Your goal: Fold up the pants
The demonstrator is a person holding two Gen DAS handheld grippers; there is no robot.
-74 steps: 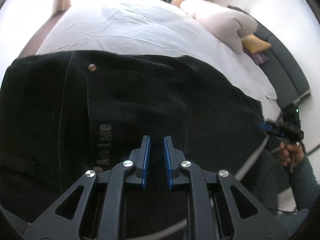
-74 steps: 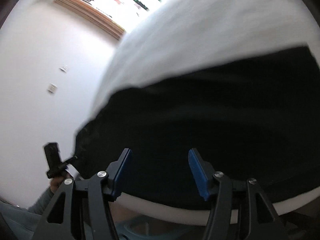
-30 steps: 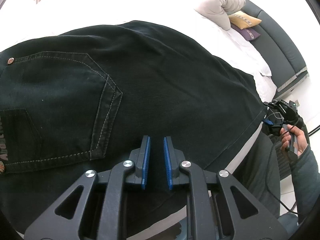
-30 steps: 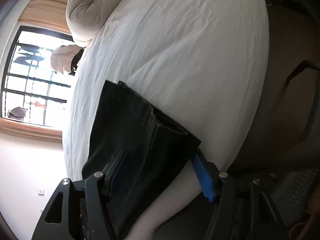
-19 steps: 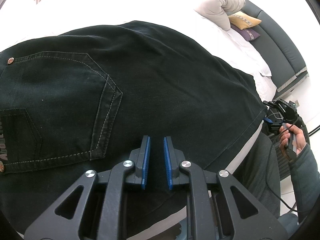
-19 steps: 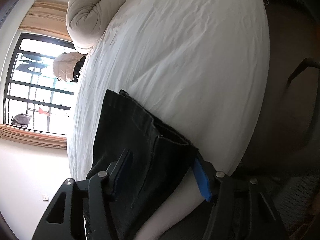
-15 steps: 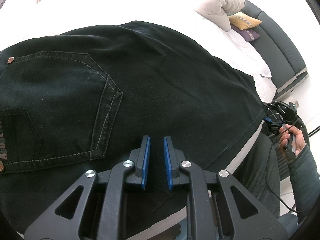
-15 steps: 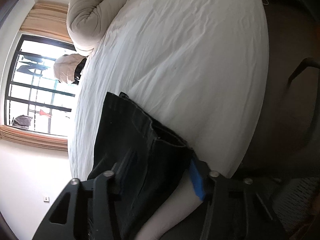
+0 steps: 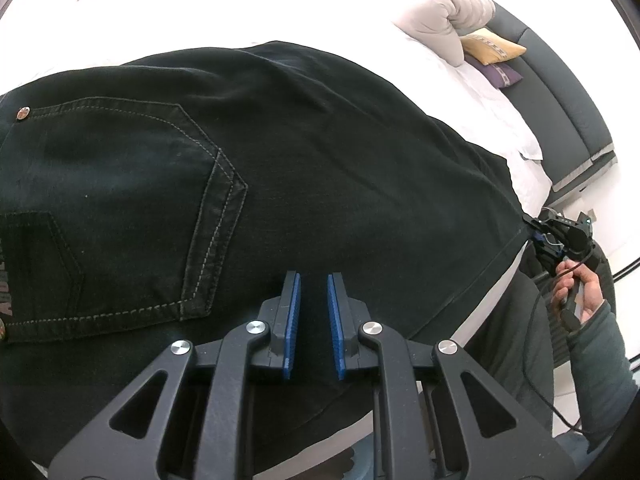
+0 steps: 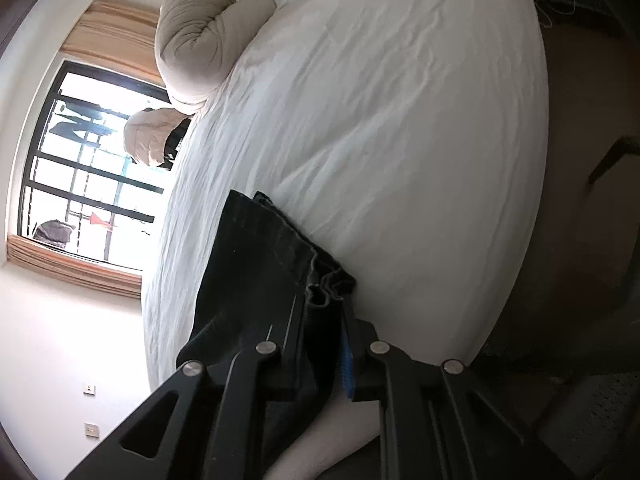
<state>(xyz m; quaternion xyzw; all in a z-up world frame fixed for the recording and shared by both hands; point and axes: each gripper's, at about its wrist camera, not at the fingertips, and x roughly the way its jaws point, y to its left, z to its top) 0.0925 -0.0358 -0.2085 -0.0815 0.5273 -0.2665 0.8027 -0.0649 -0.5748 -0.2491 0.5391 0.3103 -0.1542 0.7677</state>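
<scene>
Black jeans [image 9: 320, 168] lie flat on the white bed [image 9: 200, 16], back pocket [image 9: 120, 216] at the left. My left gripper [image 9: 311, 312] hovers over the seat area near the bed's front edge, jaws nearly closed with a narrow gap and nothing between them. My right gripper [image 10: 320, 320] is shut on the hem corner of the pants leg [image 10: 260, 264] at the bed's edge. The right gripper also shows in the left wrist view [image 9: 560, 236], at the far right end of the pants.
A rolled beige duvet [image 9: 444, 24] and yellow and purple cushions [image 9: 492, 46] lie at the head of the bed by a dark headboard [image 9: 568, 92]. A window [image 10: 84, 168] is beyond the bed. My forearm [image 9: 600, 360] is at the right edge.
My right gripper closed from wide open onto the hem corner of the pants leg. My left gripper has stayed still over the seat.
</scene>
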